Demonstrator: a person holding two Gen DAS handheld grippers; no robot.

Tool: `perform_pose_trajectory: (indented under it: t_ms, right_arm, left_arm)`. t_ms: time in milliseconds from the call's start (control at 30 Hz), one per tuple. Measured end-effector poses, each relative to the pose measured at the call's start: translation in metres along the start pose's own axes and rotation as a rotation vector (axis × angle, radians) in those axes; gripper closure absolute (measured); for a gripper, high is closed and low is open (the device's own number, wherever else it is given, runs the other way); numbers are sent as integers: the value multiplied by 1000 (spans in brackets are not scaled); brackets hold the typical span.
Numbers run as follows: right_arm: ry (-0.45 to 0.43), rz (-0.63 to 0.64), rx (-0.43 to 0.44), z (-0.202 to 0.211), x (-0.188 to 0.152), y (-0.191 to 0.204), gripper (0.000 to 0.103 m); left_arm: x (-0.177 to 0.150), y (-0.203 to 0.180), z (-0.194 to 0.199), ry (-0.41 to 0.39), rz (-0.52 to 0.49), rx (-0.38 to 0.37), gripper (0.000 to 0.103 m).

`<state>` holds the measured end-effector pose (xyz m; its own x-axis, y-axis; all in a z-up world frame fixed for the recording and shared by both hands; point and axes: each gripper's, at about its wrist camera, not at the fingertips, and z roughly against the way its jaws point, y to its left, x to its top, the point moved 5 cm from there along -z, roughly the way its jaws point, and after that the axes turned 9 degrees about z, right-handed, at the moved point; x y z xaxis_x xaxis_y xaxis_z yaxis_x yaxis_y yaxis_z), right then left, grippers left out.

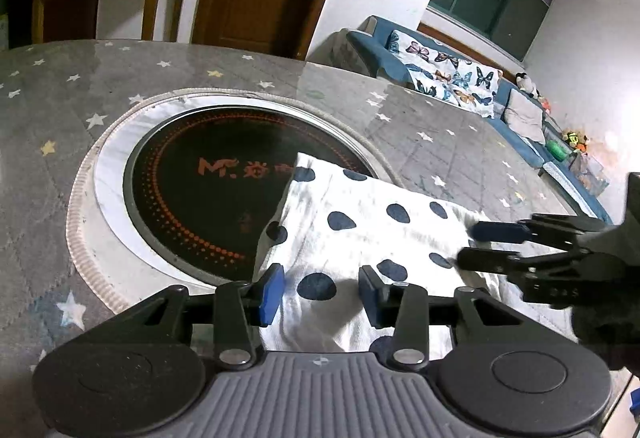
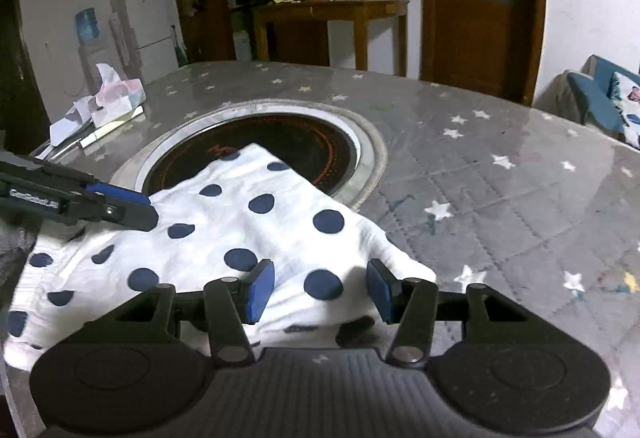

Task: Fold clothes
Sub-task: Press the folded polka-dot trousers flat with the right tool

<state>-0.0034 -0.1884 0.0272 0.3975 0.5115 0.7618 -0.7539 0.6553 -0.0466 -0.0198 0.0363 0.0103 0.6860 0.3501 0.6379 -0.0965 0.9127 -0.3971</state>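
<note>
polka-dot cloth (image 1: 360,226), white with navy spots, lies folded on the grey star-print table (image 1: 80,98), its far corner reaching over the round black hob (image 1: 192,190) sunk in the middle. through my left wrist i see a blue sofa (image 1: 516,110) with a butterfly throw and a dark window behind it; through my right wrist i get instead a white fridge (image 2: 146,22), a wooden side table (image 2: 332,8) and a tissue pack (image 2: 120,94) with loose papers at the table's far left edge (neither shows from the other side). one wooden door appears in both.

my left gripper (image 1: 322,292) hovers over the cloth's near left part, jaws partly apart with fabric showing between the blue pads; whether the pads press it i cannot tell. my right gripper (image 2: 320,288) sits over the near right corner, jaws likewise half spread above a navy dot, and i cannot tell there either. each gripper shows side-on in the other's view, reaching onto the cloth's edge.

counted: one cloth, two grippers, four blue pads.
</note>
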Motion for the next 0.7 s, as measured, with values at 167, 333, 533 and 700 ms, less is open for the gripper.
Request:
perform_pose_trajectory:
  t_ms: [167, 333, 533, 700]
  right_arm:
    - [-64, 42, 60, 22, 12, 26, 51]
    - [-73, 69, 159, 26, 7, 59, 51]
    - [-1, 125, 147, 22, -22, 82, 51]
    - [-47, 111, 133, 40, -11, 83, 50]
  left_arm:
    - [-1, -13, 12, -22, -41, -13, 58]
    - [-8, -17, 11, -19, -79, 5, 59]
    - [-12, -5, 6, -9, -63, 30, 57]
    - [-12, -9, 17, -29, -61, 32, 40]
